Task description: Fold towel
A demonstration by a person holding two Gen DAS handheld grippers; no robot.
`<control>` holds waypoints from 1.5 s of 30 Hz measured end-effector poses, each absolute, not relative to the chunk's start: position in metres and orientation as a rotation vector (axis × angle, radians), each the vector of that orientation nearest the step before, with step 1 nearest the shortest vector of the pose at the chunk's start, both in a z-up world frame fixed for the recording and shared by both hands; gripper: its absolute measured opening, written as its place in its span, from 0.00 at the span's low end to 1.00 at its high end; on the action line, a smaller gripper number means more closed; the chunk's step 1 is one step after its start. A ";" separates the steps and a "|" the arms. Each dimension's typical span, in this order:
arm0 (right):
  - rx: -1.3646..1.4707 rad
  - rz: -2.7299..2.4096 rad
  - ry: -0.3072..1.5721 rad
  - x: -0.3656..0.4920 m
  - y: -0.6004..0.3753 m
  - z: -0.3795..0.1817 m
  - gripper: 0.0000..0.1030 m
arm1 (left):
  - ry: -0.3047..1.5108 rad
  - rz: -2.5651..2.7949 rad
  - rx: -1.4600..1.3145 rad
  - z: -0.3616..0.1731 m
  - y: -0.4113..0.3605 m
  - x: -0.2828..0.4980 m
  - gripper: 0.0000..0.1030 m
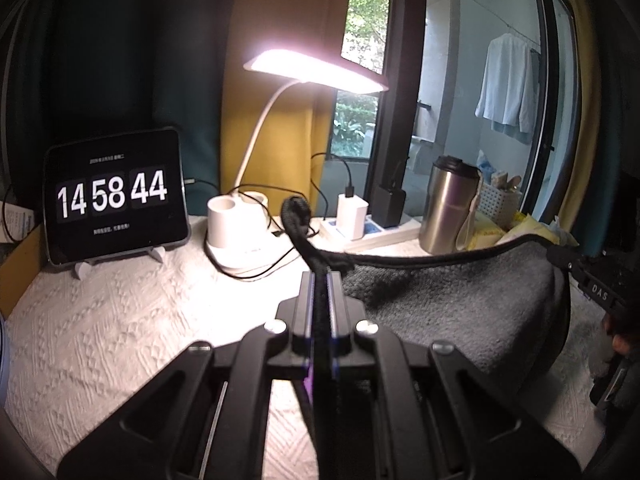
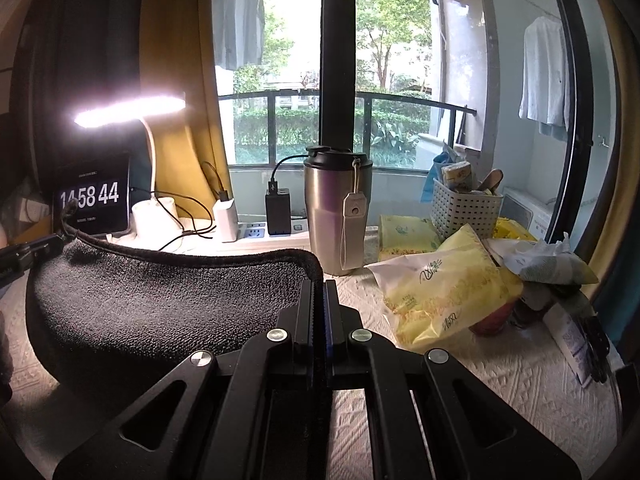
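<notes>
Both cameras sit low over the desk (image 1: 120, 320), each looking forward along its own fingers toward the window. The left view faces the clock tablet (image 1: 116, 196) and lamp (image 1: 316, 70) from close by; the right view faces the steel tumbler (image 2: 336, 208). Both views share all three.

Ahead of me a lit lamp (image 1: 316, 70) arches over a clock (image 1: 116, 196) reading 14:58:44. Beside a white charger (image 1: 352, 216) stands a steel tumbler (image 2: 338, 212), with a basket (image 2: 466, 210) and yellow packets (image 2: 444, 284) nearby.
</notes>
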State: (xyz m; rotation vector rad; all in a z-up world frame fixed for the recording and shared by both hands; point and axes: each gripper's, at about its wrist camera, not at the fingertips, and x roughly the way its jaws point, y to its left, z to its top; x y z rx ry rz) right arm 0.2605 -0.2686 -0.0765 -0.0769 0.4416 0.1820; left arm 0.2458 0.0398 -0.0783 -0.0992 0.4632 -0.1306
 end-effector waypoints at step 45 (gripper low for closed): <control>-0.225 0.111 0.830 0.375 -0.239 -0.155 0.04 | 0.879 -0.099 -0.070 -0.168 0.030 0.358 0.15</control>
